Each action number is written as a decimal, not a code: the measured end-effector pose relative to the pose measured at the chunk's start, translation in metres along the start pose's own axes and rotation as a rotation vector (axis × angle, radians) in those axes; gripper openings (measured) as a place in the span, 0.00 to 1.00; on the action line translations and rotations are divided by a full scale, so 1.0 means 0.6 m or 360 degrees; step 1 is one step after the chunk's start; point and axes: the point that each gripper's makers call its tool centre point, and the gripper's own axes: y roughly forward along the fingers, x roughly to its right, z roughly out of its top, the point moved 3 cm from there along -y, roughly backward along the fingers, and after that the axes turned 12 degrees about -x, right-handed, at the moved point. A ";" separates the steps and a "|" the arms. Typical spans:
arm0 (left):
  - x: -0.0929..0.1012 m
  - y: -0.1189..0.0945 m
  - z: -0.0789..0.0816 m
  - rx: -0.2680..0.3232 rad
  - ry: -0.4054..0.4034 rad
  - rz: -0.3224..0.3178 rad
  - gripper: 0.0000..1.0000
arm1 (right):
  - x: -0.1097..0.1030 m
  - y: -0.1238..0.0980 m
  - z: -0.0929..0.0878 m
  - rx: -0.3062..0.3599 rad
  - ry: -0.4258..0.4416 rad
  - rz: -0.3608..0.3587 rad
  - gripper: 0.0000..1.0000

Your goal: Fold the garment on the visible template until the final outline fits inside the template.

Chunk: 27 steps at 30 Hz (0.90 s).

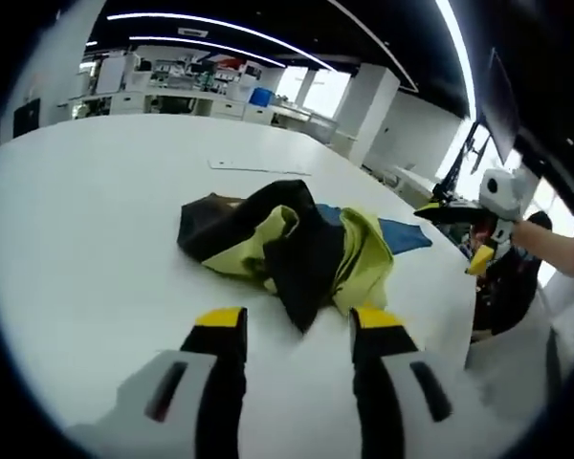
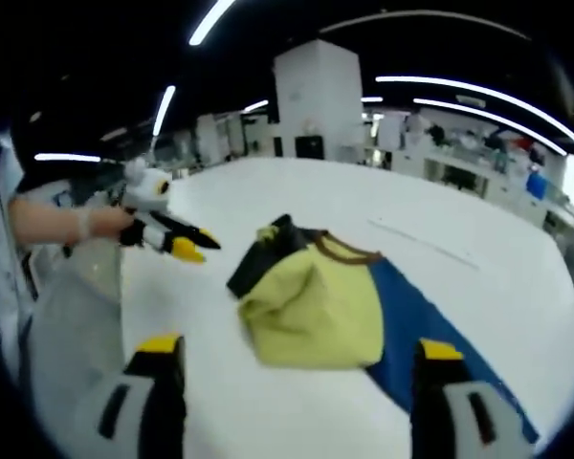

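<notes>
A crumpled black and yellow-green garment (image 1: 277,249) lies in a heap on the white table (image 1: 96,239). It partly covers a blue template (image 1: 404,234). My left gripper (image 1: 298,325) is open just short of the heap's near edge, with nothing between its jaws. In the right gripper view the garment (image 2: 311,306) shows its yellow-green side, with a brown collar and a black part behind. The blue template (image 2: 416,325) runs out from under it to the right. My right gripper (image 2: 298,352) stands wide open before the heap. Each gripper also appears in the other's view: right gripper (image 1: 478,234), left gripper (image 2: 177,239).
A thin flat strip (image 1: 258,167) lies on the table beyond the garment. The table edge (image 1: 459,316) drops off at the right, beside a person's arm (image 1: 555,244). Benches (image 1: 172,100) and a white pillar (image 2: 316,96) stand far behind.
</notes>
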 end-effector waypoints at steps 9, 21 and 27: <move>-0.015 0.036 0.018 -0.0052 -0.0021 0.0039 0.27 | 0.007 -0.039 -0.040 -0.0017 0.0086 -0.0049 0.99; -0.022 0.072 0.034 -0.0037 -0.0109 0.0018 0.13 | 0.006 -0.051 -0.080 -0.0062 0.0172 -0.0082 0.99; -0.004 0.060 0.039 0.0000 -0.0110 -0.0034 0.00 | 0.007 -0.051 -0.081 -0.0063 0.0163 -0.0101 0.99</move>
